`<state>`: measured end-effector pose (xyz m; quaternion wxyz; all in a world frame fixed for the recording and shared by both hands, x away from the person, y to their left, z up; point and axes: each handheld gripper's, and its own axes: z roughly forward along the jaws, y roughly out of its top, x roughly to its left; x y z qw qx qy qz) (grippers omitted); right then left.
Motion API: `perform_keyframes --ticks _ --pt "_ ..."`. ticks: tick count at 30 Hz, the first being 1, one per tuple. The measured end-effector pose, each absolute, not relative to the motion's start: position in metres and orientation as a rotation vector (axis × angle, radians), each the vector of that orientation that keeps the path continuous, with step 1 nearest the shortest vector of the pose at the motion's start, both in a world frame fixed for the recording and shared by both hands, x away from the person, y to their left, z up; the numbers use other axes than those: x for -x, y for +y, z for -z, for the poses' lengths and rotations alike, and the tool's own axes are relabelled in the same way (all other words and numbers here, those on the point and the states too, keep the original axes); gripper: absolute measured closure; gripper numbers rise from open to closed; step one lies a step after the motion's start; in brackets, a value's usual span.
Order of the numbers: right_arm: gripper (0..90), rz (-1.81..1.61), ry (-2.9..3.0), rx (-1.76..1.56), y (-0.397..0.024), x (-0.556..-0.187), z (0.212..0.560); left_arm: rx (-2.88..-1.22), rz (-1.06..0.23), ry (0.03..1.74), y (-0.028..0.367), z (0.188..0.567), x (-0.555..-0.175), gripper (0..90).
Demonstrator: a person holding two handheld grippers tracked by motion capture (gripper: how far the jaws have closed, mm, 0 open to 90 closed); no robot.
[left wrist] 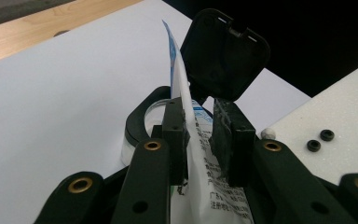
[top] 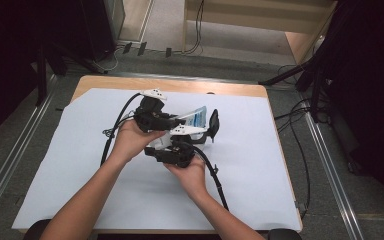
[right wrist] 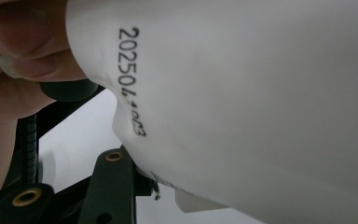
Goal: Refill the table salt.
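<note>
gripping a soft white pouch (left wrist: 196,140) mid-table, left gripper (left wrist: 199,135) clamps its flattened edge — light, floppy, slick film; right gripper (top: 177,150) presses close, its grip hidden. best pinched at seams.

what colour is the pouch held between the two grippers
The pouch is white with blue at its top edge and dark print; the left gripper view shows it best.

High view looks down on the table (top: 130,200); both gripper views sit close against the pouch (left wrist: 191,140)
</note>
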<state>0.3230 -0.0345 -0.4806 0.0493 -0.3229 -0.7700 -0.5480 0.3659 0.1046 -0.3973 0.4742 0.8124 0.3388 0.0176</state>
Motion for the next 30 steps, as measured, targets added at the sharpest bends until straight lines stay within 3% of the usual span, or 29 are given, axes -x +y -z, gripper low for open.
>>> perform_keyframes --ticks 30 --pt "57.1 1.672 -2.349 0.984 -0.0363 -0.3236 0.4797 -1.971 -0.028 0.830 0.1056 0.3973 -0.3672 74.6"
